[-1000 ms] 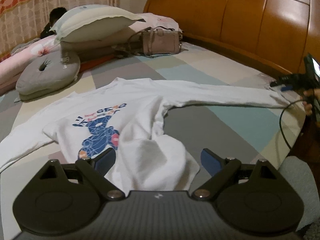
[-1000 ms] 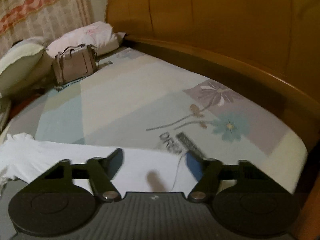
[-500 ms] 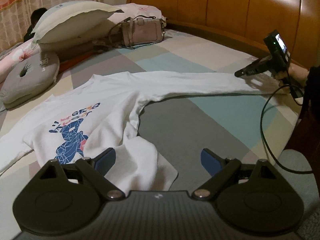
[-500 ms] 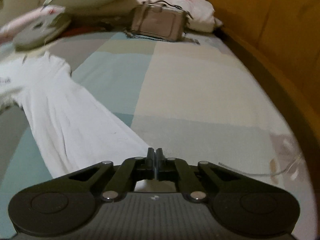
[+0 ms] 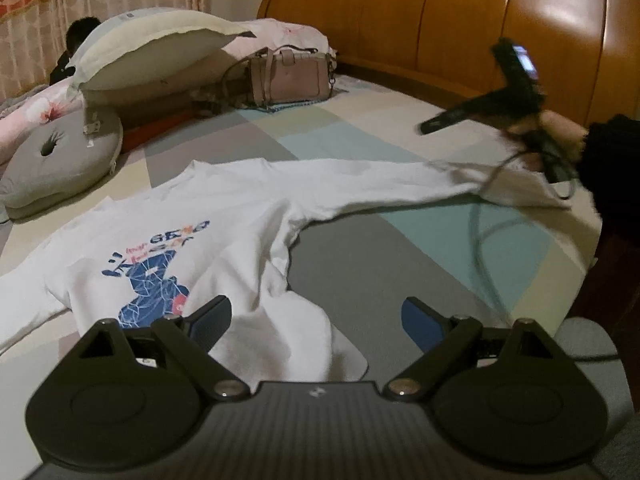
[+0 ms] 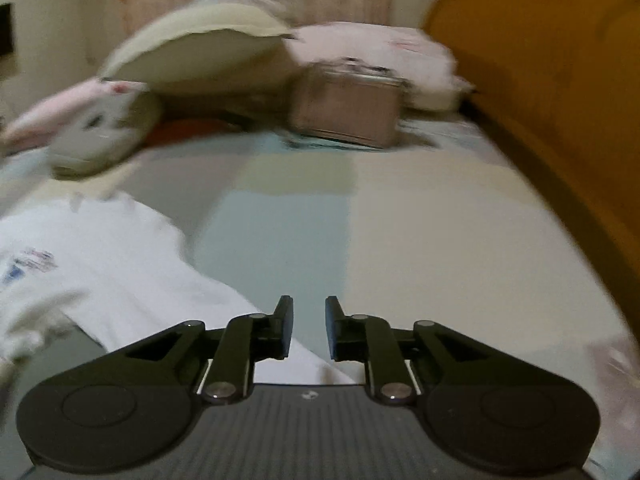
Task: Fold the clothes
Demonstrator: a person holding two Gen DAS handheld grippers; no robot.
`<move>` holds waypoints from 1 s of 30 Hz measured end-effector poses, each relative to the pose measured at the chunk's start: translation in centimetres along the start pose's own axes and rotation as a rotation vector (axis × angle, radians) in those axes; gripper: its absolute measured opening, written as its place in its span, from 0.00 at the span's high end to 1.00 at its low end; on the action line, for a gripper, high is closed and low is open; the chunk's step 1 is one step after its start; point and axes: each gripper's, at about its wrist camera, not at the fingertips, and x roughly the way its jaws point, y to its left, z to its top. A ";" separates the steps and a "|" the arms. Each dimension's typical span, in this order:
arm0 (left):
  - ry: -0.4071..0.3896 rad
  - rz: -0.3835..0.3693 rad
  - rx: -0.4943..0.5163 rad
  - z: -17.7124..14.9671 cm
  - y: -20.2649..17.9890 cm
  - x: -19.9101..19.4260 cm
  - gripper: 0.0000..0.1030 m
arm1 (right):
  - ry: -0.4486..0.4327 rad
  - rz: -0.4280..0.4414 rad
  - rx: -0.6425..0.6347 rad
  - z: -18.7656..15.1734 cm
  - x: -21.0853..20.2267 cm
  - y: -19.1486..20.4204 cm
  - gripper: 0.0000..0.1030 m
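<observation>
White shirt (image 5: 224,236) lies flat on bed (image 5: 400,280), sleeve stretched right. Left gripper (image 5: 316,320) spread wide over hem, holding nothing. Right gripper (image 6: 308,328) jaws opening, narrow gap empty, above sleeve.

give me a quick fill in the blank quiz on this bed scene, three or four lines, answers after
1. The white sweatshirt lies spread on the ____.
2. The figure printed on the sweatshirt's front is mostly ____.
3. The handbag stands beside the pillows, near the ____ headboard.
4. The left gripper has its jaws wide ____, with nothing pinched between them.

Missing words: bed; blue; wooden; open
</observation>
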 end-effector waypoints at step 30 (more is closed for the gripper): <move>-0.031 0.005 -0.055 -1.4 2.4 -0.8 0.11 | 0.106 -0.110 -0.018 -4.5 2.1 8.7 0.63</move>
